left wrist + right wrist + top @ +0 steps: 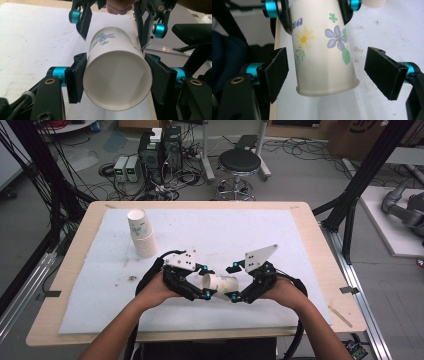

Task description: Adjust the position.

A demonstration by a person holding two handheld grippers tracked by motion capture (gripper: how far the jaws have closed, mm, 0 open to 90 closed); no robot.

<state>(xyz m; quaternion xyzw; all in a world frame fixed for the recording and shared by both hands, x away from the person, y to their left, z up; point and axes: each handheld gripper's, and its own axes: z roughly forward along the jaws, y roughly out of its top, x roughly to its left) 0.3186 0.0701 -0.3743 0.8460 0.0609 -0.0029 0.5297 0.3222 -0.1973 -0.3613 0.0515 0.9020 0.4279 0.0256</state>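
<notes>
White paper cup with printed flowers (pixel 220 283), lying on its side in the air just above the near middle of the worktop (pixel 75 270), between the two grippers. Left gripper (pixel 206 281): jaws closed on the cup's wall near its open rim, pads pressing both sides. Right gripper (pixel 233 283): jaws spread wide at the cup's base end, one pad on each side, neither touching the paper. White foam sheet (pixel 225 232) covering the pale wooden worktop. Stack of white paper cups (pixel 142 233), upside down, standing well apart at the far left.
</notes>
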